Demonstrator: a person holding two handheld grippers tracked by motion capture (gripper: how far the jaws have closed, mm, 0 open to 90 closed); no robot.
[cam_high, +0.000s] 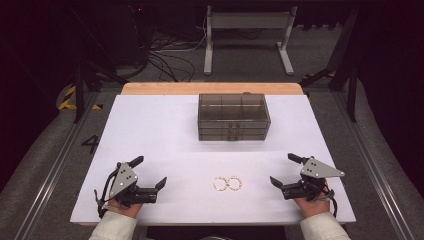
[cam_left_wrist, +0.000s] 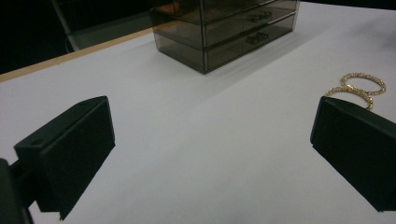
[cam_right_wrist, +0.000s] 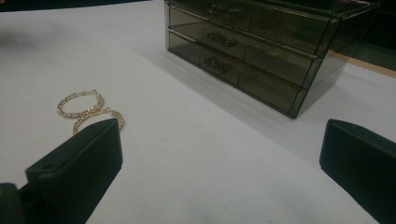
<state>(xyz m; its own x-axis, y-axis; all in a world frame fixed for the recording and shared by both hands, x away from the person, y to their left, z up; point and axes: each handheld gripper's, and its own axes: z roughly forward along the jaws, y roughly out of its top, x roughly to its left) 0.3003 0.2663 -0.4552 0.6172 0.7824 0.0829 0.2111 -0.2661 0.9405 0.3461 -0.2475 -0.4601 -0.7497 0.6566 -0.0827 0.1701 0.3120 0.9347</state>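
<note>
Two gold rings (cam_high: 227, 183) on table (cam_high: 160, 130); left hand-held gripper (cam_high: 150, 173), right hand-held gripper (cam_high: 283, 170) both wide open, empty.

white table (cam_high: 150, 130), smoky translucent drawer box (cam_high: 233, 117), gold bracelets (cam_high: 227, 183), black jaws

The smoky drawer box (cam_left_wrist: 224, 28) loses its top at the left gripper view's upper edge; the left gripper (cam_left_wrist: 212, 154) there hides part of one gold bracelet (cam_left_wrist: 348, 93). What's inside the drawers, I can't tell
</note>
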